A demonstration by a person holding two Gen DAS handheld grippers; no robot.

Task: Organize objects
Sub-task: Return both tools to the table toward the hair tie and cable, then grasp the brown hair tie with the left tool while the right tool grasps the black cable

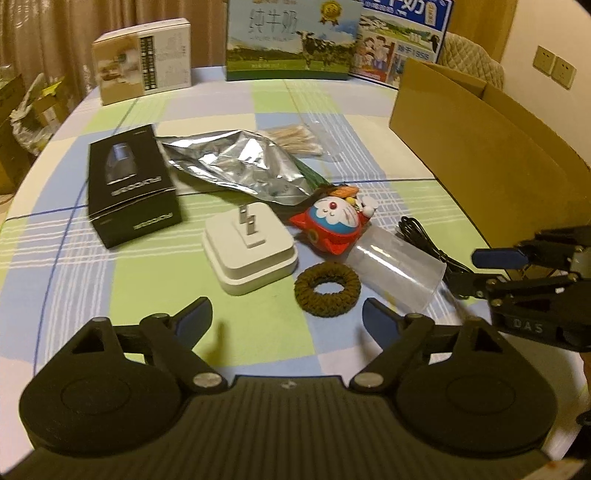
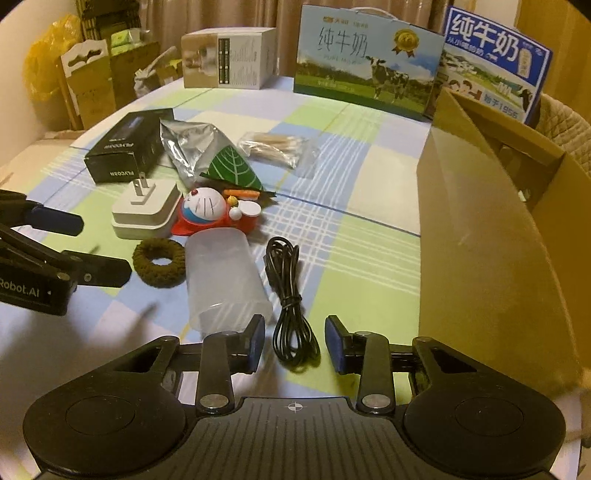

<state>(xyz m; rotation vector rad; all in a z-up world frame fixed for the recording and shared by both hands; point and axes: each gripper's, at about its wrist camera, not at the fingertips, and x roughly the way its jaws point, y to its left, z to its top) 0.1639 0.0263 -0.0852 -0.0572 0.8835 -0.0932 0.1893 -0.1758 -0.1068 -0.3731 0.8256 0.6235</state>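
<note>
Here, right gripper (image 2: 294, 341) seemingly astride cable (image 2: 290, 291)

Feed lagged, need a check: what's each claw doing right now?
Left claw: open, holding nothing, above the brown ring.
Right claw: open, holding nothing, straddling the black cable.

Beige curtains (image 1: 55, 33), cream wall (image 1: 535, 26)

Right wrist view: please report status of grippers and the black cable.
Left gripper and right gripper open, empty. Black cable coiled on table, between right jaws. Clear cup lies close beside it.
</note>
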